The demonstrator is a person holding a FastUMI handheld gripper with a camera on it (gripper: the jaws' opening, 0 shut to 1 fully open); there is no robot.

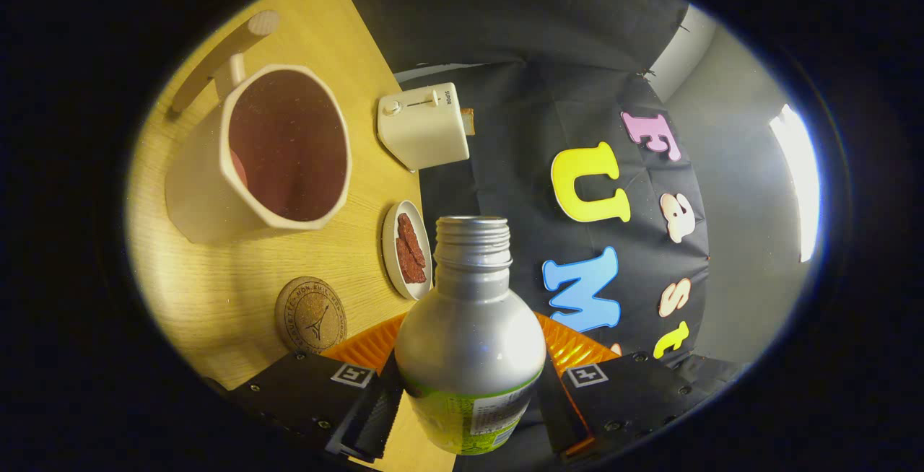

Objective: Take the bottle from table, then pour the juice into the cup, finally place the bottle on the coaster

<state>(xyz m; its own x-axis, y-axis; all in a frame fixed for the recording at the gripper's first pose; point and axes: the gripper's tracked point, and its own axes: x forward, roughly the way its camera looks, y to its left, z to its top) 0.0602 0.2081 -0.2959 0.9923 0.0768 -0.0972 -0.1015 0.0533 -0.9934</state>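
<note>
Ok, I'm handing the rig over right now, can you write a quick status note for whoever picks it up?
Hand-held gripper: shut on the bottle, cap off, lifted off the table and tipped.
Cup: on the table beyond the fingers; whether it holds juice cannot be told.
Coaster: bare, on the table between the cup and the fingers, beside a small plate of food. A toaster stands further back.
Done: bottle picked up.
Left: confirm or finish the pour, then set the bottle on the coaster.
</note>
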